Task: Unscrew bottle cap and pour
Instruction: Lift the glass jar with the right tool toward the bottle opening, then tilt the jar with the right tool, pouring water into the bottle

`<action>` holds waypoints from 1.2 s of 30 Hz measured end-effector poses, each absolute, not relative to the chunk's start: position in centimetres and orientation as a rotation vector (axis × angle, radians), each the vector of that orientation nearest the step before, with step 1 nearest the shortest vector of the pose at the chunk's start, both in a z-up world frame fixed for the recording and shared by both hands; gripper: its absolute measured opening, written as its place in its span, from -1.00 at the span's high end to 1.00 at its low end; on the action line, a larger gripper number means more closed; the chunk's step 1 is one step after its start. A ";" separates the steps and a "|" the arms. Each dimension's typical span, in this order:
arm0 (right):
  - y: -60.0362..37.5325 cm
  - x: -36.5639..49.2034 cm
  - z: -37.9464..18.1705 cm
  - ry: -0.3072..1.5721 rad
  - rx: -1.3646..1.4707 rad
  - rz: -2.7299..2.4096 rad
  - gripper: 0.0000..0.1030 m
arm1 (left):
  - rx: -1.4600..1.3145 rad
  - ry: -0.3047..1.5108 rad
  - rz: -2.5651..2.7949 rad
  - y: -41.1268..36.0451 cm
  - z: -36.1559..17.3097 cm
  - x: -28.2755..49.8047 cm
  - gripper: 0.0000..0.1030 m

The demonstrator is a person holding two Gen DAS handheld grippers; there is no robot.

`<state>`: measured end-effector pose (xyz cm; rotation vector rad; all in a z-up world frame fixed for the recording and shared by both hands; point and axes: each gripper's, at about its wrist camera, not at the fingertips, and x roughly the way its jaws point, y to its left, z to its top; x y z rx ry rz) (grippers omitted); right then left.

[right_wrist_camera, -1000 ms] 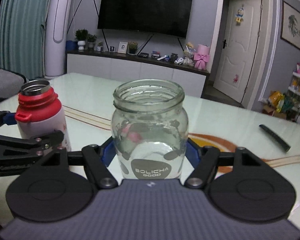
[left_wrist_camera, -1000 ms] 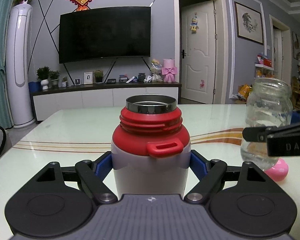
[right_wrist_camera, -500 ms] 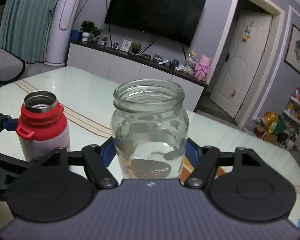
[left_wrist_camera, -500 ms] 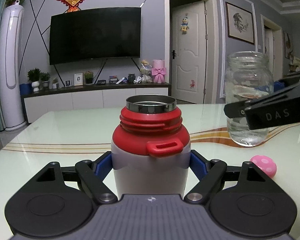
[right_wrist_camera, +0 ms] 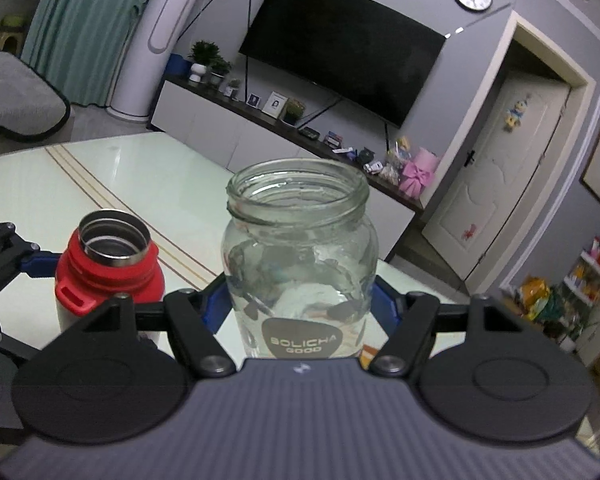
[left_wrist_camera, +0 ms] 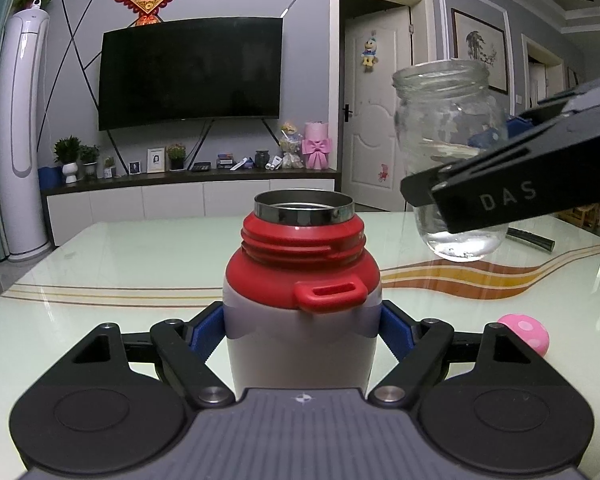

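My left gripper [left_wrist_camera: 302, 330] is shut on a white flask [left_wrist_camera: 300, 320] with a red top and an open steel mouth, standing on the glass table [left_wrist_camera: 120, 272]. No cap is on it. My right gripper [right_wrist_camera: 300, 308] is shut on a clear glass jar [right_wrist_camera: 300, 264] with a little water in it, its mouth open. The jar [left_wrist_camera: 450, 152] hangs in the air to the right of the flask and above its mouth, tilted slightly. The flask [right_wrist_camera: 108, 268] shows at lower left in the right wrist view.
A pink spotted cap-like object [left_wrist_camera: 526, 334] lies on the table at right. A dark remote [left_wrist_camera: 532, 238] lies farther back right. A TV [left_wrist_camera: 192, 74] and low cabinet stand beyond the table's far edge.
My right gripper has lifted the jar off the table, raised it above the level of the flask's mouth and tilted it. The left gripper and flask have stayed put.
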<state>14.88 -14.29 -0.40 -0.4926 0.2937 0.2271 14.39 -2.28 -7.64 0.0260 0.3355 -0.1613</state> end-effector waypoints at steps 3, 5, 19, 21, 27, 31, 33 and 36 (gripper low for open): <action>-14.1 15.1 -0.4 0.285 -0.515 0.232 -0.34 | 0.026 0.336 -0.165 -2.2 -7.6 14.4 -0.60; -13.9 15.0 -0.5 0.277 -0.537 0.234 -0.34 | 0.026 0.335 -0.165 -2.3 -7.6 14.4 -0.60; -12.2 15.2 -1.4 0.219 -0.686 0.224 -0.35 | 0.027 0.334 -0.170 -2.2 -7.7 14.3 -0.60; -12.0 15.1 -1.5 0.211 -0.702 0.227 -0.35 | 0.029 0.329 -0.168 -2.2 -7.7 14.3 -0.60; -11.5 15.0 -1.8 0.191 -0.757 0.230 -0.35 | 0.028 0.324 -0.167 -2.3 -7.6 14.4 -0.60; -11.2 15.1 -2.1 0.170 -0.807 0.225 -0.35 | 0.029 0.324 -0.168 -2.3 -7.6 14.3 -0.60; -11.0 15.1 -2.3 0.156 -0.841 0.222 -0.35 | 0.028 0.324 -0.168 -2.3 -7.6 14.4 -0.60; -10.8 15.2 -2.3 0.145 -0.866 0.223 -0.35 | 0.027 0.325 -0.169 -2.3 -7.5 14.4 -0.60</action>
